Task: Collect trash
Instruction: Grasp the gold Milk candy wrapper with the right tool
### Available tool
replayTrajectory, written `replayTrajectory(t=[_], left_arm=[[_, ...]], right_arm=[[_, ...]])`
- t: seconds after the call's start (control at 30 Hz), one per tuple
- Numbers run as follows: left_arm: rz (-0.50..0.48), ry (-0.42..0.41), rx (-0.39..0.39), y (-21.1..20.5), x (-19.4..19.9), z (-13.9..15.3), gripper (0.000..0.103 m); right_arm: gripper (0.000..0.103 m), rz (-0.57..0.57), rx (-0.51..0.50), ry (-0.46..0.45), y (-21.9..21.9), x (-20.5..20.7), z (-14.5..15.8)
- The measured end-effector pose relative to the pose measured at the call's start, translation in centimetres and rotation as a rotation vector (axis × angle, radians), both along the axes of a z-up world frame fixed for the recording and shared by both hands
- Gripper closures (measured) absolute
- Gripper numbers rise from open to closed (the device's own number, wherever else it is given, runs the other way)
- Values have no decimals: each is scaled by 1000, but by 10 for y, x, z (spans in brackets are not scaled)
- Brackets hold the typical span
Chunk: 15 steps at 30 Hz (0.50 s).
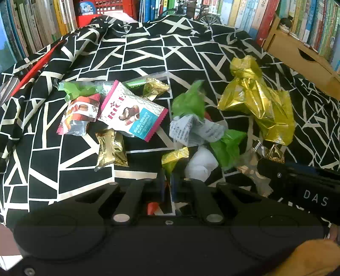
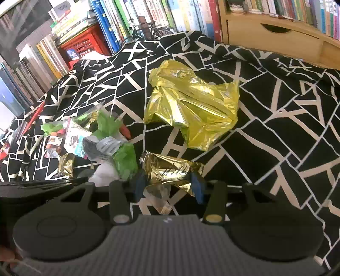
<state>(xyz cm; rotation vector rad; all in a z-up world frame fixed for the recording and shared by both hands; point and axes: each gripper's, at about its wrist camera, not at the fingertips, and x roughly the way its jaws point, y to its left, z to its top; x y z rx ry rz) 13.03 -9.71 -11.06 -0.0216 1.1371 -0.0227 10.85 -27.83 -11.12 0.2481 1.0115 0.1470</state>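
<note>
Candy wrappers lie scattered on a black-and-white patterned cloth [image 1: 148,53]. My left gripper [image 1: 167,183] is shut on a small gold-and-green wrapper [image 1: 176,156] at the near edge of the pile. Beyond it lie a pink-and-white chocolate wrapper [image 1: 131,112], a red biscuit wrapper [image 1: 80,114], a gold wrapper [image 1: 111,150], green scraps [image 1: 189,102] and crumpled grey paper [image 1: 195,129]. My right gripper [image 2: 168,184] has its blue pads [image 2: 139,184] pressed on both sides of a gold candy wrapper [image 2: 170,169]. A big crumpled gold foil [image 2: 191,106] lies just past it.
Book rows line the back and sides [image 2: 187,14]. A wooden drawer box [image 2: 276,40] stands at the back right, a red crate [image 2: 85,46] at the back left. A red strip [image 1: 36,68] lies on the cloth's left. Bare cloth stretches right of the foil [image 2: 286,127].
</note>
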Motion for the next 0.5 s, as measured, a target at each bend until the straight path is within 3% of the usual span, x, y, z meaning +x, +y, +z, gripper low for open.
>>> replayTrajectory(t=[0.5], left_arm=[[-2, -35, 2, -6, -25, 20, 99]], right_arm=[[53, -22, 5, -30, -10, -21, 14]])
